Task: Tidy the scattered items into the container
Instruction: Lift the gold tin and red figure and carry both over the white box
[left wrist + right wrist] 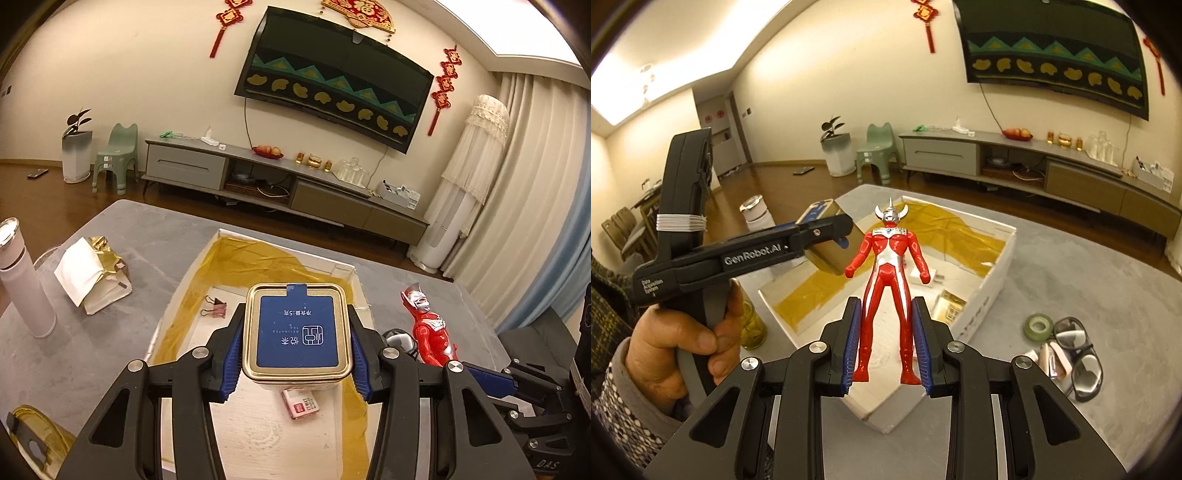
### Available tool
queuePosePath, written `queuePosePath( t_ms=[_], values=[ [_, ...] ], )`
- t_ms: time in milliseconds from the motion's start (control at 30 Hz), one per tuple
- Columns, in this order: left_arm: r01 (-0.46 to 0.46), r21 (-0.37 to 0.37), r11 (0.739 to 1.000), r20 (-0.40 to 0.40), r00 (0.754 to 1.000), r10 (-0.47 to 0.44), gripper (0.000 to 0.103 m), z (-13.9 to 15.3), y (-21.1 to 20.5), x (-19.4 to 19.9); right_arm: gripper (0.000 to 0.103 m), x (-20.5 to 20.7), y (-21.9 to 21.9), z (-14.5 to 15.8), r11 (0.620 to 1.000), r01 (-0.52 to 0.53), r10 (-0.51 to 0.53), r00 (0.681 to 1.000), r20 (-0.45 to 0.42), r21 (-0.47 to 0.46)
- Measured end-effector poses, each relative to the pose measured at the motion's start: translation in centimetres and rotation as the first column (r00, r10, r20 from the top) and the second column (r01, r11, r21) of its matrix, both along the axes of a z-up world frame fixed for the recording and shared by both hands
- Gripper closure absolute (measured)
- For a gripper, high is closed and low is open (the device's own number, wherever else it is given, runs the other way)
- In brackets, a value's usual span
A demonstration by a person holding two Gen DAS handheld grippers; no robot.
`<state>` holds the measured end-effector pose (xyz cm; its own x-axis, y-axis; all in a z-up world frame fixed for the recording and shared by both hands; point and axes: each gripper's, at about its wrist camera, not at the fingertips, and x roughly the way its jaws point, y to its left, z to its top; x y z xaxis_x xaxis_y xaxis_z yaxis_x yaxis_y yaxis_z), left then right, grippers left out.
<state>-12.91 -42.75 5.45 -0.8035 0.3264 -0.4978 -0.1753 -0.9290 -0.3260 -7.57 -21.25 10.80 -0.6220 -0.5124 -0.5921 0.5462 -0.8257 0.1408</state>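
Observation:
My left gripper is shut on a gold tin with a blue label, pads on its two sides. It hangs over the white box, which is lined with gold cloth. Binder clips and a small red-pink packet lie inside the box. In the right wrist view my right gripper is shut on the legs of a red-and-silver hero figure. The figure stands upright above the box's near corner. A hand holds the left gripper with the tin at the left.
On the grey table left of the box stand a pink-white bottle and a gold-white paper bag. Right of the box lie a green tape roll, glasses and a pink item. A jar of yellow liquid stands near the hand.

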Motion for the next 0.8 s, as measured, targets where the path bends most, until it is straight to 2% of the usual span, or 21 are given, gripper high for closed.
queuePosePath(
  t_ms=[333, 800],
  values=[
    [-0.021, 0.037, 0.999, 0.0, 1.0, 0.021, 0.053, 0.3, -2.5, -0.1, 0.074, -1.7, -3.1, -1.3, 0.999, -0.037, 0.037, 0.997, 0.072, -0.01],
    [-0.011, 0.03, 1.0, 0.052, 0.999, 0.01, 0.053, -0.6, -3.2, -1.7, 0.074, -2.8, -5.5, -3.5, 0.999, -0.044, 0.042, 0.987, 0.155, 0.008]
  ],
)
